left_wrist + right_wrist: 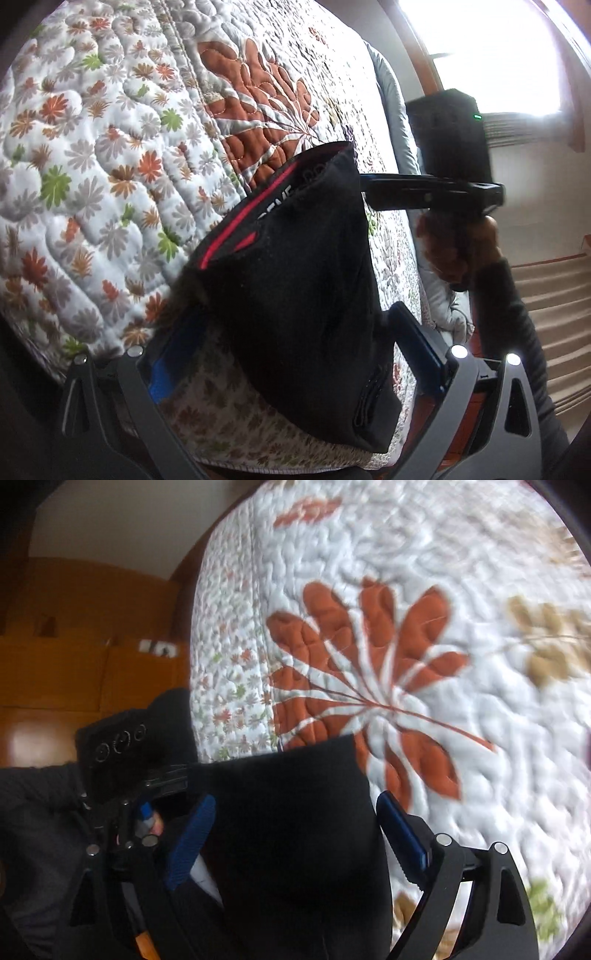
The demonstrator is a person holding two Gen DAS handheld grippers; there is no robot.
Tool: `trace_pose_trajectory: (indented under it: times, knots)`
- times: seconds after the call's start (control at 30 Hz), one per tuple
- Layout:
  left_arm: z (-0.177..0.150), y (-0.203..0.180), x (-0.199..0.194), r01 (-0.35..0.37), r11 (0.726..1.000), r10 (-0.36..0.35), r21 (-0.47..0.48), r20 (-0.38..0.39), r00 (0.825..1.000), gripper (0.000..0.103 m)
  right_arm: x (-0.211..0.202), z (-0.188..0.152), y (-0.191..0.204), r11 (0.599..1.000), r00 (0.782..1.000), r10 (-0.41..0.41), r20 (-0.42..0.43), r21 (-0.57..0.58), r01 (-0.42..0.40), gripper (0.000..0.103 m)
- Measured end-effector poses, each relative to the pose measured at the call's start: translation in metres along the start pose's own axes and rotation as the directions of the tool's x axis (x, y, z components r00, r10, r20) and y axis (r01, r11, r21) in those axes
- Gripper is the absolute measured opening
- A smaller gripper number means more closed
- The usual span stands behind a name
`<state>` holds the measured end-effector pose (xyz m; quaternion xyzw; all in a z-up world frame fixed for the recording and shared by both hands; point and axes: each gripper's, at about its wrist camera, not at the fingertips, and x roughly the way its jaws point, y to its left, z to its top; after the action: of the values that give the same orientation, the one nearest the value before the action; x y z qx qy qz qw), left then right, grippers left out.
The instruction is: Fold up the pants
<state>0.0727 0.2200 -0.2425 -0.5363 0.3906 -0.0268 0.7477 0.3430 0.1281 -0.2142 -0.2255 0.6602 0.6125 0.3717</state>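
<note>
Black pants with a red stripe lie folded into a narrow bundle on a floral quilt, close to the bed's edge. My left gripper is open, its blue pads wide apart on either side of the bundle's near end; cloth hides the left pad's tip. In the left wrist view my right gripper comes in from the right at the bundle's far corner, held by a hand. In its own view the right gripper is open, with the pants between its pads and not pinched.
The quilt covers the bed, with a grey sheet along its far side. A bright window lies beyond. Wooden cabinets stand past the bed's edge. A dark sleeve fills the lower left of the right wrist view.
</note>
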Motion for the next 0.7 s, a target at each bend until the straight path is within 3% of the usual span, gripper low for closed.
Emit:
trace_pose_trajectory:
  times: [0.03, 0.07, 0.1, 0.17, 0.23, 0.4, 0.53, 0.63, 0.7]
  knots:
    - [0.001, 0.001, 0.0, 0.009, 1.0, -0.009, -0.01, 0.004, 1.0, 0.099, 0.007, 0.004, -0.003, 1.0, 1.0, 0.018, -0.02, -0.009, -0.018, 0.083]
    - [0.001, 0.003, -0.001, 0.012, 1.0, -0.012, -0.014, 0.006, 1.0, 0.099, 0.012, 0.005, -0.008, 1.0, 0.999, 0.02, -0.036, -0.022, -0.02, 0.073]
    - [0.001, 0.003, 0.0, 0.011, 1.0, -0.01, -0.015, 0.007, 1.0, 0.1, 0.014, 0.005, -0.014, 0.999, 0.999, 0.026, -0.039, -0.019, -0.027, 0.056]
    - [-0.001, -0.001, 0.0, -0.004, 1.0, 0.004, -0.006, 0.012, 1.0, 0.1, 0.004, 0.001, -0.029, 0.998, 0.998, 0.063, -0.03, 0.019, -0.062, 0.037]
    - [0.0, -0.003, 0.001, -0.011, 1.0, 0.01, 0.011, 0.012, 1.0, 0.1, -0.002, -0.003, -0.03, 0.995, 0.995, 0.097, -0.02, 0.017, -0.097, 0.036]
    - [0.005, -0.007, 0.005, 0.004, 1.0, -0.004, 0.017, 0.023, 1.0, 0.097, -0.002, -0.002, -0.026, 0.996, 0.996, 0.086, -0.02, 0.005, -0.086, 0.036]
    - [0.001, -0.008, -0.005, -0.037, 0.999, 0.036, 0.033, 0.036, 0.999, 0.062, 0.003, 0.002, -0.026, 0.997, 0.997, 0.079, -0.015, 0.013, -0.079, 0.037]
    - [0.004, -0.003, -0.008, -0.051, 0.999, 0.05, 0.02, 0.037, 0.998, 0.043, 0.006, 0.003, -0.023, 0.999, 0.999, 0.046, -0.016, 0.01, -0.046, 0.036]
    - [0.005, -0.003, -0.01, -0.062, 0.998, 0.061, 0.027, 0.041, 0.997, 0.036, 0.006, 0.003, -0.017, 1.0, 1.0, 0.024, -0.015, 0.007, -0.024, 0.036]
